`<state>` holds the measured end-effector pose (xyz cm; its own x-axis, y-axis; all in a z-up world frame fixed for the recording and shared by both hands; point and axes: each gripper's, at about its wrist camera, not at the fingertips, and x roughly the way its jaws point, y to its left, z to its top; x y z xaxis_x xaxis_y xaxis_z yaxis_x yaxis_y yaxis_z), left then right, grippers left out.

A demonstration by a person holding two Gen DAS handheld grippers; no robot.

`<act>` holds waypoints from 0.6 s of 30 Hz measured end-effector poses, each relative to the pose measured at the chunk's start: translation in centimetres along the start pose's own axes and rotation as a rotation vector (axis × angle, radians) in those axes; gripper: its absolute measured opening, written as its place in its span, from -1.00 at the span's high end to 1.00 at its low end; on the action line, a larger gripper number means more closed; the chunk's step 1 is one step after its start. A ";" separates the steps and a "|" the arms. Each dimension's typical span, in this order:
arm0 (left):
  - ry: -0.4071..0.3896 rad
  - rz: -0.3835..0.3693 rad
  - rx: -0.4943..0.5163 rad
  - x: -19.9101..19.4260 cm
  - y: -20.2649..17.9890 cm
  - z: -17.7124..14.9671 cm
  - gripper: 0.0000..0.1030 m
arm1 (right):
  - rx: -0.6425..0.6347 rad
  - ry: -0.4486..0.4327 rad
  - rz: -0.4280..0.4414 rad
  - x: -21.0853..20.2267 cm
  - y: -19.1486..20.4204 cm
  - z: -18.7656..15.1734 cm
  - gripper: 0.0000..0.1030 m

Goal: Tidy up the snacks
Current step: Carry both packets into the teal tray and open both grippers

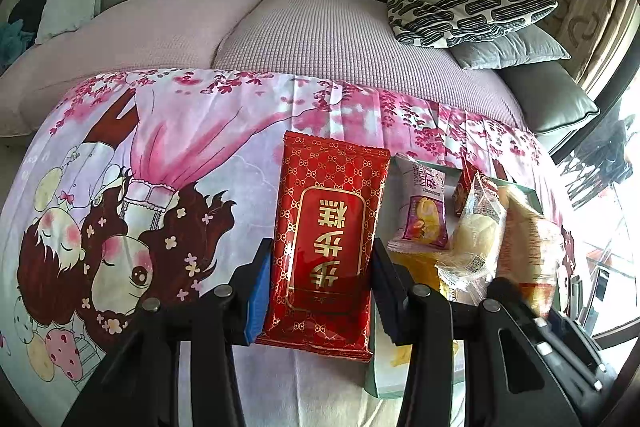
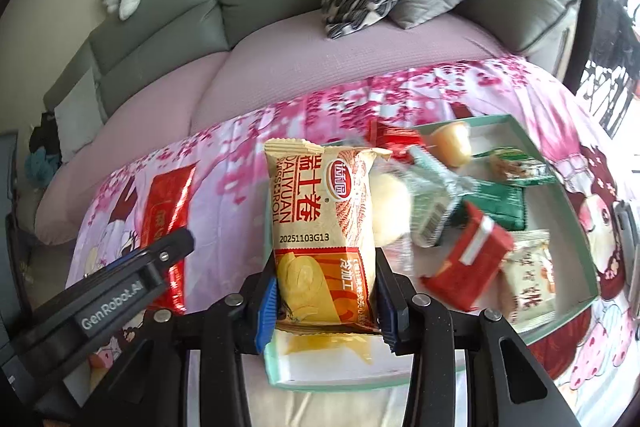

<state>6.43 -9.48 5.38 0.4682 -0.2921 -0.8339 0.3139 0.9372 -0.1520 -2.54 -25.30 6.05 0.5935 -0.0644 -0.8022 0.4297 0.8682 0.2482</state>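
The left gripper [image 1: 320, 283] points steeply downward, its black arms spreading toward the camera and its two blue-padded fingers [image 1: 256, 291] closed against the sides of a red packet [image 1: 330, 227], which stands lengthwise between them, reaching away past the fingertips. The right gripper [image 2: 324, 299] is tilted down much the same, its blue-padded fingers [image 2: 267, 311] clamped on the lower half of a tan roll packet [image 2: 320, 219]. In the right wrist view the left gripper shows at the near left, just beside the right one.
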 end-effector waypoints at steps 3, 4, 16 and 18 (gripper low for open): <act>0.004 0.007 0.011 0.2 -0.4 -0.1 0.08 | 0.048 -0.014 -0.021 -0.6 -2.0 0.4 0.16; 0.007 0.005 0.016 0.3 -0.6 -0.2 0.08 | 0.064 -0.020 -0.031 -0.9 -2.7 0.5 0.16; 0.077 0.003 0.106 3.0 -3.6 -1.6 0.08 | 0.191 -0.015 -0.127 -1.5 -8.6 0.8 0.16; 0.084 0.005 0.121 3.3 -4.1 -1.9 0.08 | 0.202 -0.004 -0.130 -1.3 -9.2 0.7 0.16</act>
<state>5.17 -13.93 2.24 0.4003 -0.2659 -0.8769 0.4115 0.9072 -0.0872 -6.75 -33.53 5.18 0.5271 -0.1716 -0.8323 0.6298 0.7365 0.2470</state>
